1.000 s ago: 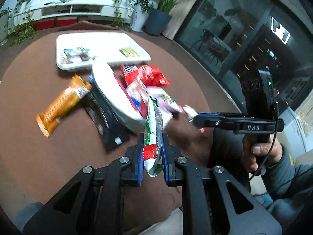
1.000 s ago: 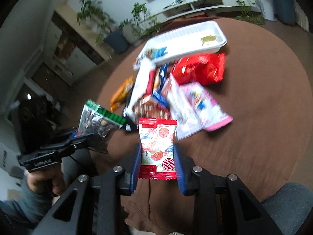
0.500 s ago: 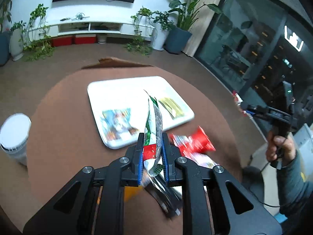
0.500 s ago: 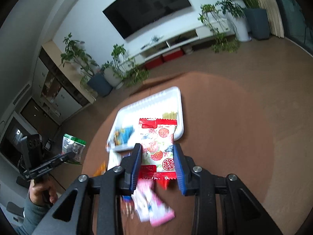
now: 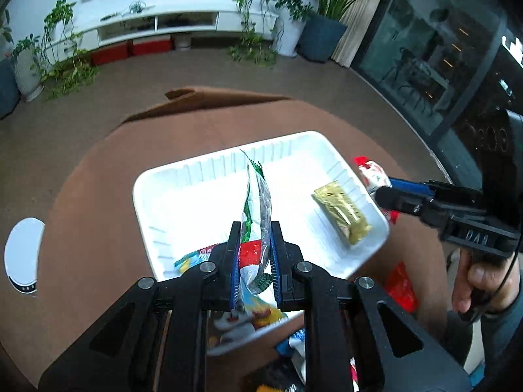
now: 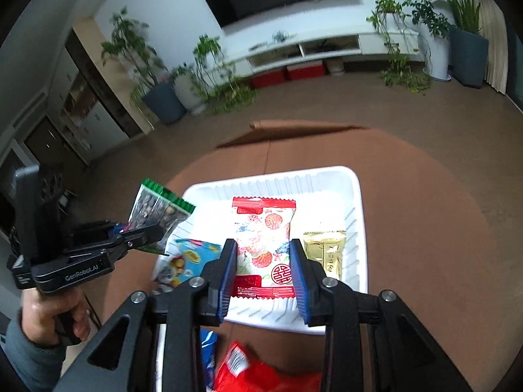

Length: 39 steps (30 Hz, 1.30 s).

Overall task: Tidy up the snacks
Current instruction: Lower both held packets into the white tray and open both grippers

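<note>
My left gripper (image 5: 254, 254) is shut on a clear nut packet with green trim (image 5: 256, 202), held edge-on above the white tray (image 5: 183, 176). In the right wrist view that same nut packet (image 6: 160, 209) hangs over the tray's left rim. My right gripper (image 6: 263, 271) is shut on a white packet with red ends and a fruit print (image 6: 263, 241), held over the middle of the white tray (image 6: 278, 179). A gold packet (image 6: 325, 254) and a blue packet (image 6: 193, 254) lie in the tray. The right gripper (image 5: 385, 192) also shows at the tray's right side.
Several loose snacks lie on the round brown table (image 6: 425, 196) in front of the tray, among them a red bag (image 6: 261, 375). A white round lidded tub (image 5: 23, 254) sits at the table's left edge. Plants and a low TV cabinet stand behind.
Both grippers have carried their packets forward from over the loose snack pile to above the white tray. The tray now fills the near view; the pile has dropped below the fingers.
</note>
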{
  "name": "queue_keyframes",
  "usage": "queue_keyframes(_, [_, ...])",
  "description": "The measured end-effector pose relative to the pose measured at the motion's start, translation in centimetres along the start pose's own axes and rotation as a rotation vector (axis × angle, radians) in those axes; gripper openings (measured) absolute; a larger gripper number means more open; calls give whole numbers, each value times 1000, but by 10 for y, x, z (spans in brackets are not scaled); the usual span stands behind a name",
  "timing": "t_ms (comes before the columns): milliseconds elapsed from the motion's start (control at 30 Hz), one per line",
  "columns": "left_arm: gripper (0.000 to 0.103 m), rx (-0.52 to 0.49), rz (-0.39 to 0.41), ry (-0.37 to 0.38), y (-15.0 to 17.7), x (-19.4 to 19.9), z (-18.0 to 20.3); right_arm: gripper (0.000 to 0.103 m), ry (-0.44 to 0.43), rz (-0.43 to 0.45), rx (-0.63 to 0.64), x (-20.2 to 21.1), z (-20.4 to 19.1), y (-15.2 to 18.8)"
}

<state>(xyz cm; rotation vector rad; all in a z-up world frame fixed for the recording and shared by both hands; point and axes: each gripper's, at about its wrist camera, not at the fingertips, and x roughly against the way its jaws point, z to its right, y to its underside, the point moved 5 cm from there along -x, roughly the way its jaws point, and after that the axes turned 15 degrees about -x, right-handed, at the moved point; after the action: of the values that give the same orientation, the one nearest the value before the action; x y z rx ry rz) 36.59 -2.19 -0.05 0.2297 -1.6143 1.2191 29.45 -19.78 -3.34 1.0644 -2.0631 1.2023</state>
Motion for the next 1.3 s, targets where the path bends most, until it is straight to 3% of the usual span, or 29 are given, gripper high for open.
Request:
queue_keyframes(500, [14, -48, -111, -23, 15, -76, 17, 35, 163, -108, 133, -71, 0, 13])
queue_keyframes(900, [15, -40, -113, -33, 18, -82, 19, 37, 208, -173, 141, -85, 8, 21])
queue_keyframes(1067, [17, -47, -92, -40, 18, -68, 22, 59, 195, -149, 130, -76, 5, 19])
queue_keyframes(1233, [24, -49, -46, -55, 16, -46, 28, 67, 165, -96, 120, -51, -2, 14])
queue_keyframes(1300, [31, -50, -20, -63, 15, -32, 30, 72, 141, -67, 111, -34, -5, 11])
